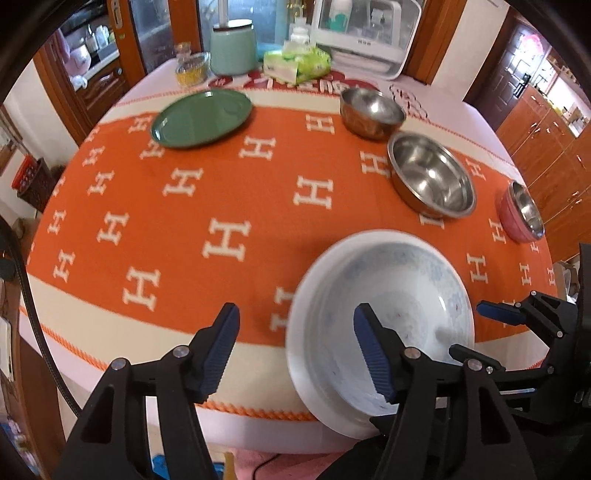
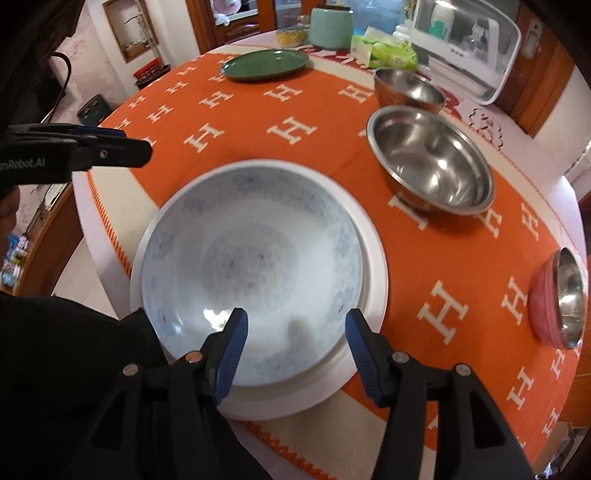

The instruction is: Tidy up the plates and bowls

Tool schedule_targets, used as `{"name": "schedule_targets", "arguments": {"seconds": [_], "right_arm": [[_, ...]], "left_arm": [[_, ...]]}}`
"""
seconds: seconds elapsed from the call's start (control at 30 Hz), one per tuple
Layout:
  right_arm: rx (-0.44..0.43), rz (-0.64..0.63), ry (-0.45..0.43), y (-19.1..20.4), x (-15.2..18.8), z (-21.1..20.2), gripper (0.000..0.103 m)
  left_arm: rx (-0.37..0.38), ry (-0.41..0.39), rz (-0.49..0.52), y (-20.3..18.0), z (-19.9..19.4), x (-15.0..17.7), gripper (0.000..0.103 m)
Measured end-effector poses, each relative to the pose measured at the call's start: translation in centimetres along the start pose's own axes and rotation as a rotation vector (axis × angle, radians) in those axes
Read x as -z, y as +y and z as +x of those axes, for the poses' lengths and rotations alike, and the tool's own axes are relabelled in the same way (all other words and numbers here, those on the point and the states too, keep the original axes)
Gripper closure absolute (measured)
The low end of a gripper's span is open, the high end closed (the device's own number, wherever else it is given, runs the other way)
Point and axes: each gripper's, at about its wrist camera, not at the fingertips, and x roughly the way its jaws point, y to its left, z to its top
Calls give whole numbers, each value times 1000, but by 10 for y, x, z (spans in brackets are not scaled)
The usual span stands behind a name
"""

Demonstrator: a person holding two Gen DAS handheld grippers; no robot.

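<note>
White patterned bowl (image 2: 251, 266) rests nested in plate (image 2: 373, 280); left gripper (image 1: 295, 350) and right gripper (image 2: 295, 354) half-open, empty. Next: fetch the green plate (image 1: 201, 119).

white bowl (image 2: 255, 269) nested upright in white plate (image 2: 373, 295)

A: Bright daylight, coming from the windows (image 1: 258, 22) behind the table; the glass there is nearly washed out

B: Glare? The steel bowl (image 2: 432, 162) throws highlights, and a white glint sits in the white bowl (image 2: 251, 273)

A: Shadows stay soft. Motion blur smears that white bowl's rim in the left view

B: Fisheye bends the cloth (image 1: 221, 206); corners go black
</note>
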Motion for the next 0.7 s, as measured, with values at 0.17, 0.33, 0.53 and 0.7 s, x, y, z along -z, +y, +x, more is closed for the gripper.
{"name": "schedule_targets", "arguments": {"seconds": [0.17,0.33,0.53,0.7], "right_arm": [[56,55,-17,14,-14,-2,42],[87,113,-38,32,-30,-4,42],[110,176,-74,57,-53,-5,42],[127,220,-116,80,-76,-2,42]], "left_arm": [[30,-25,30,23,-15,-18,38],[55,-36,74,49,-29,-35,35],[80,-37,99,81,-45,-55,27],[60,-58,148,112,-59,-70,23]]}}
